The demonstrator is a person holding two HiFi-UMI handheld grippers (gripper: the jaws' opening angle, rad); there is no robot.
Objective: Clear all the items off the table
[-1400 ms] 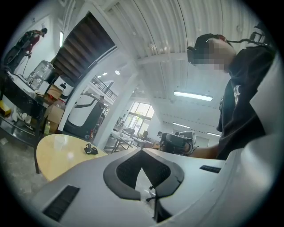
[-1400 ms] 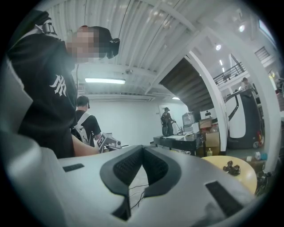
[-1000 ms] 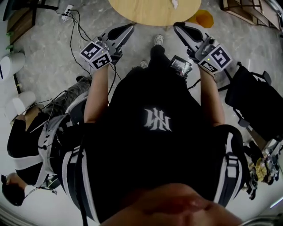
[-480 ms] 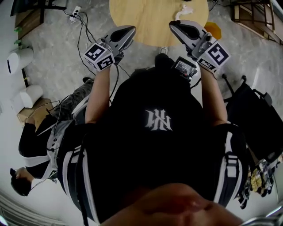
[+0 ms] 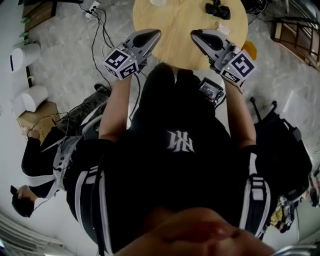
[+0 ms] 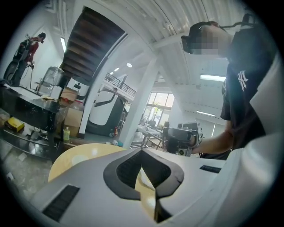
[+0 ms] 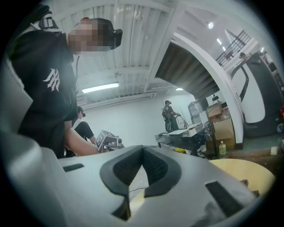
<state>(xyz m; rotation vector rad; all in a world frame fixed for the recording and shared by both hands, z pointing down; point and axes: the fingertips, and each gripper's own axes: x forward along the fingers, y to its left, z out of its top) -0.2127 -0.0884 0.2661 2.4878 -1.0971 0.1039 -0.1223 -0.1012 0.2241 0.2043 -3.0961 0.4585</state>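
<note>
Jaws of left gripper (image 5: 153,34) and right gripper (image 5: 197,34) are pressed together, empty. Unless opened, the black item (image 5: 218,8) ahead of the right jaws could be knocked off the table (image 5: 175,22).

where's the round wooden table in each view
Head view: round wooden table, top centre.
Left gripper view: table lower left.
Right gripper view: table lower right.
Shared landmark: the person's black shirt with white logo, in all three.
</note>
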